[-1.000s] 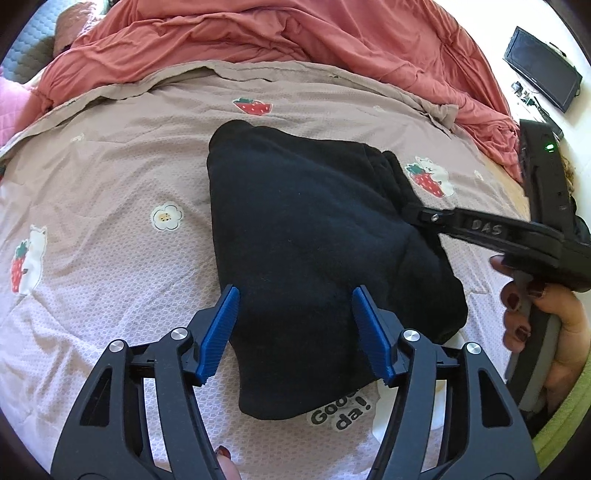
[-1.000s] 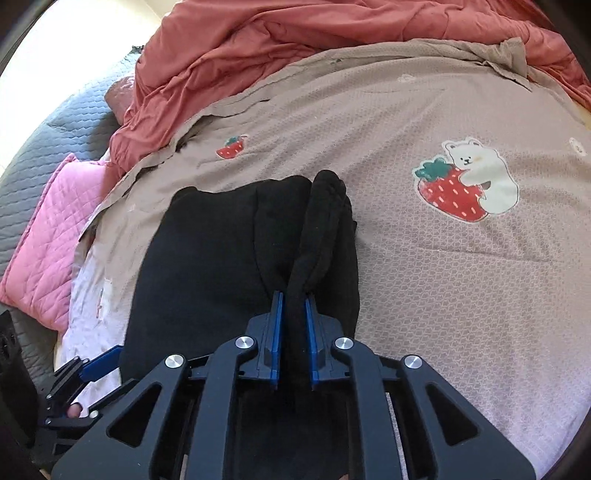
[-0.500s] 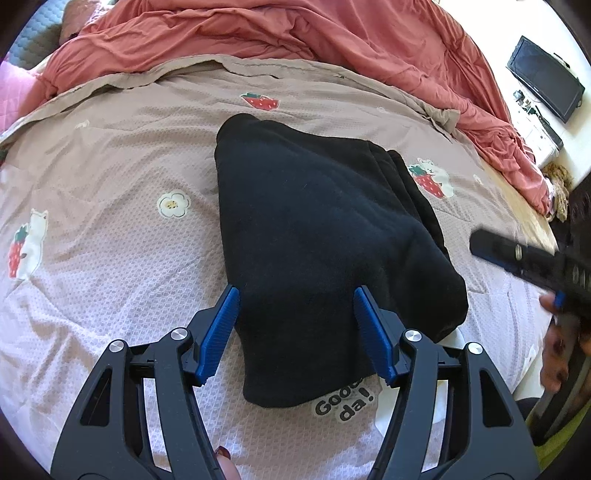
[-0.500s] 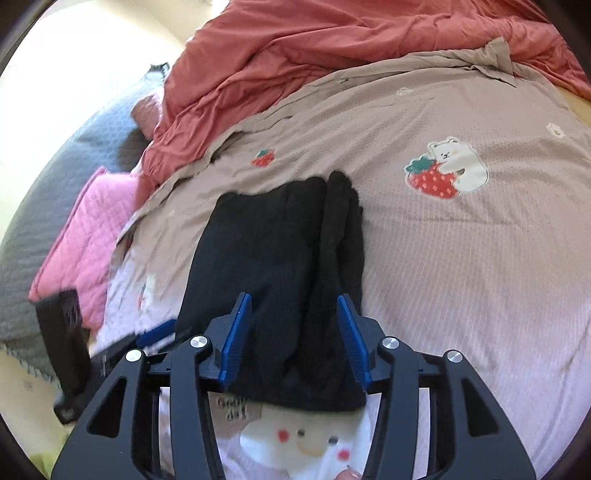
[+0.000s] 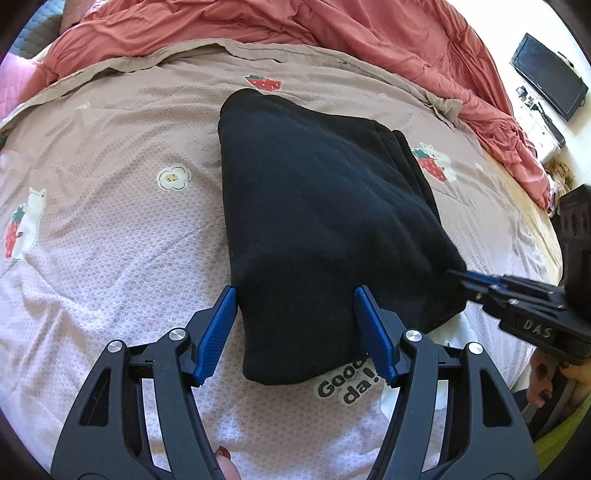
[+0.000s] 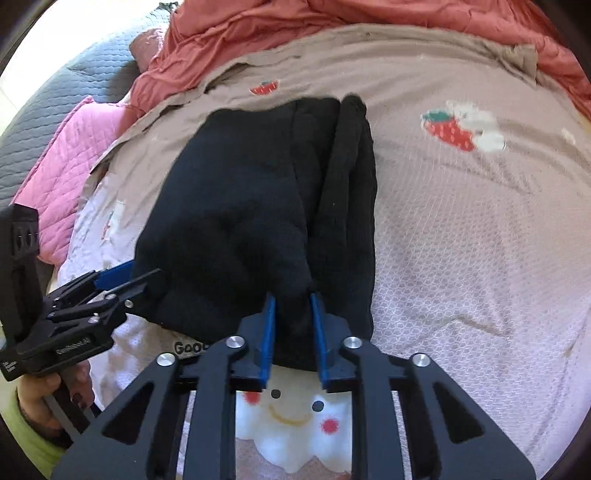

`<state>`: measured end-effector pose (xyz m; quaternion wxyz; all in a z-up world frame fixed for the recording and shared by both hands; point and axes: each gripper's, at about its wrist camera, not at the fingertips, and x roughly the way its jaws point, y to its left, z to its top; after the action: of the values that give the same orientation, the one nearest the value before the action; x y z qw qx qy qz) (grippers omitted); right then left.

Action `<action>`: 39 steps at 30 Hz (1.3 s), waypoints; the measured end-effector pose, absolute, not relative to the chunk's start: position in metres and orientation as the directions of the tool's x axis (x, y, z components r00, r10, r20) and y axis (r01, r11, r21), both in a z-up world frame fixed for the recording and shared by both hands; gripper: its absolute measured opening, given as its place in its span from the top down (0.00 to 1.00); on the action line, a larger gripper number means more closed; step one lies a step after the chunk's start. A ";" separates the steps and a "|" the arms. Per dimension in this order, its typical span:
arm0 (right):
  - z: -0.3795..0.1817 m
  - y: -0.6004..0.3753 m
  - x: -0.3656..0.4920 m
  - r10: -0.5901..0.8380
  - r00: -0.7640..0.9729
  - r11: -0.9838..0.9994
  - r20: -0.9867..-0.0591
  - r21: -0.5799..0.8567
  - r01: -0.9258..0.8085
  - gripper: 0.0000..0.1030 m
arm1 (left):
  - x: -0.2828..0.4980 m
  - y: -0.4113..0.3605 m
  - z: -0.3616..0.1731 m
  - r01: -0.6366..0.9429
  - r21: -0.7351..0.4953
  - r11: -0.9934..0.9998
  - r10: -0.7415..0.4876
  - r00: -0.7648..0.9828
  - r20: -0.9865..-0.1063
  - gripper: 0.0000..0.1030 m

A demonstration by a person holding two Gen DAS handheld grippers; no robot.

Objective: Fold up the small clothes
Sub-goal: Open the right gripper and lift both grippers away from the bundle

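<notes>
A folded black garment (image 5: 314, 206) lies on the pinkish bed cover (image 5: 110, 240). My left gripper (image 5: 294, 290) is open and straddles the garment's near left corner without squeezing it. It also shows at the left of the right wrist view, left gripper (image 6: 140, 275). My right gripper (image 6: 292, 295) sits at the near right edge of the garment (image 6: 240, 206). Its jaws are closing, and a bunch of black cloth is pinched between the blue pads (image 6: 269, 325). In the left wrist view the right gripper (image 5: 456, 274) bites the garment's right corner.
A red duvet (image 5: 295, 22) is heaped along the back of the bed. A pink pillow (image 6: 62, 162) and grey quilt (image 6: 66, 85) lie at the left. A dark screen (image 5: 546, 74) stands off the bed's right side. A person's hands (image 5: 543, 380) hold both grippers.
The right gripper let go of the fold along the garment's right side, opened, drew back to the near edge and closed on cloth there. The left gripper stayed put.
</notes>
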<state>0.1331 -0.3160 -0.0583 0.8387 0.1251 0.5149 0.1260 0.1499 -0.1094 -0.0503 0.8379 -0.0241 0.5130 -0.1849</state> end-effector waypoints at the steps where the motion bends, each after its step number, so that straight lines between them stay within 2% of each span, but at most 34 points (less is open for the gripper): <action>1: -0.051 -0.318 0.128 0.338 0.452 0.938 -0.826 0.336 -0.087 0.86 | 0.149 -0.110 -0.049 0.289 -0.232 0.929 -0.338 0.404 -0.850 0.45; 4: -0.041 -0.326 0.118 0.333 0.475 0.939 -0.815 0.334 -0.085 0.86 | 0.145 -0.111 -0.044 0.312 -0.230 0.922 -0.349 0.408 -0.844 0.45; 11: -0.065 -0.321 0.126 0.305 0.401 0.950 -0.864 0.305 -0.066 0.81 | 0.145 -0.115 -0.057 0.305 -0.214 0.928 -0.328 0.393 -0.859 0.45; 16: -0.077 -0.324 0.133 0.264 0.378 0.960 -0.887 0.278 -0.018 0.53 | 0.144 -0.115 -0.060 0.303 -0.213 0.929 -0.325 0.391 -0.861 0.44; 24: -0.081 -0.327 0.136 0.239 0.379 0.966 -0.894 0.259 0.000 0.42 | 0.142 -0.114 -0.059 0.299 -0.212 0.931 -0.322 0.394 -0.861 0.43; 29: -0.079 -0.333 0.138 0.269 0.392 0.954 -0.880 0.300 0.020 0.40 | 0.139 -0.111 -0.056 0.294 -0.207 0.933 -0.317 0.400 -0.860 0.43; 31: -0.074 -0.337 0.134 0.251 0.410 0.957 -0.877 0.289 0.032 0.29 | 0.138 -0.109 -0.053 0.289 -0.208 0.935 -0.316 0.402 -0.859 0.43; 32: -0.073 -0.339 0.133 0.248 0.417 0.957 -0.874 0.288 0.035 0.28 | 0.138 -0.108 -0.052 0.287 -0.207 0.935 -0.314 0.404 -0.859 0.43; 39: -0.066 -0.337 0.127 0.230 0.446 0.960 -0.865 0.278 0.045 0.26 | 0.136 -0.099 -0.042 0.268 -0.196 0.943 -0.299 0.427 -0.853 0.41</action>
<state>0.1273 -0.3372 -0.0663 0.8402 0.1312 0.5233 0.0549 0.1360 -0.0987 -0.0416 0.8446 -0.0151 0.5081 -0.1680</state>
